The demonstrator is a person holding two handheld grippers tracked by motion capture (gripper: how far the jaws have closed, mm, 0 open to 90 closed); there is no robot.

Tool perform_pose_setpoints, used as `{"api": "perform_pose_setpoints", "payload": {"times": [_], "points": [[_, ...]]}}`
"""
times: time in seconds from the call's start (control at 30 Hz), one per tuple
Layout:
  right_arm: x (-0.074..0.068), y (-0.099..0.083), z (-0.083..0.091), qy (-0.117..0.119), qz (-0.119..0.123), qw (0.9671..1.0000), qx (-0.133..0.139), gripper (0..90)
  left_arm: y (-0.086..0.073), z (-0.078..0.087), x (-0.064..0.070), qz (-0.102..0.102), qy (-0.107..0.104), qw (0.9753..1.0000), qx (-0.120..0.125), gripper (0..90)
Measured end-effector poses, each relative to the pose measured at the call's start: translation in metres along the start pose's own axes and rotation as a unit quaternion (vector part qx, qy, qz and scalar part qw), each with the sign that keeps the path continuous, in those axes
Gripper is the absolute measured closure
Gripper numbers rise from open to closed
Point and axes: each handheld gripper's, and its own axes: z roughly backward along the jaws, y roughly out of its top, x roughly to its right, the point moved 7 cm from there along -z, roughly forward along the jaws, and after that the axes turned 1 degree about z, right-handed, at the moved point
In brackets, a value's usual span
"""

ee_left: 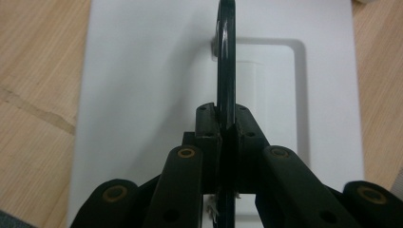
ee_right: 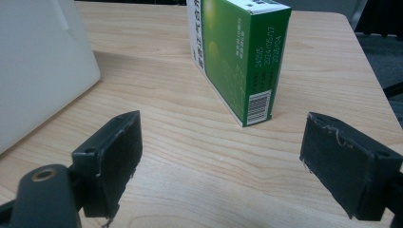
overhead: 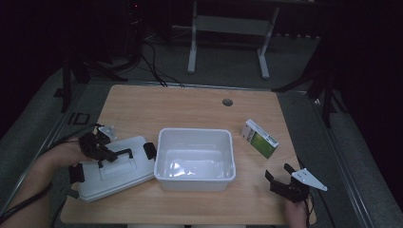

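A white open bin (overhead: 195, 178) stands at the table's middle. To its left lies the white lid (overhead: 119, 173) with black latches and a black handle (overhead: 121, 154). My left gripper (overhead: 100, 151) is shut on that handle (ee_left: 226, 61), the lid (ee_left: 142, 95) spreading flat beneath the jaws. A green and white box (overhead: 259, 138) stands on edge to the right of the bin. My right gripper (overhead: 280, 176) hovers near the front right corner, jaws wide open and empty, with the green box (ee_right: 240, 57) a short way beyond them and the bin wall (ee_right: 38, 66) at the left.
The wooden table (overhead: 190, 107) has a round cable hole (overhead: 227, 102) near its far edge. Dark floor, cables and a white frame's legs (overhead: 192, 57) lie beyond the table. Bare wood lies behind the bin and along the front edge.
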Motion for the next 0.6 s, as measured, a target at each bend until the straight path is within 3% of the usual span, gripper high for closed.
{"api": "perform_pose_setpoints", "payload": {"times": [0.6], "points": [[0.002, 0.001, 0.001, 0.0, -0.001, 1.0, 0.0, 13.5, -0.002, -0.021, -0.004, 0.011, -0.014, 0.9998, -0.013, 83.0]]}}
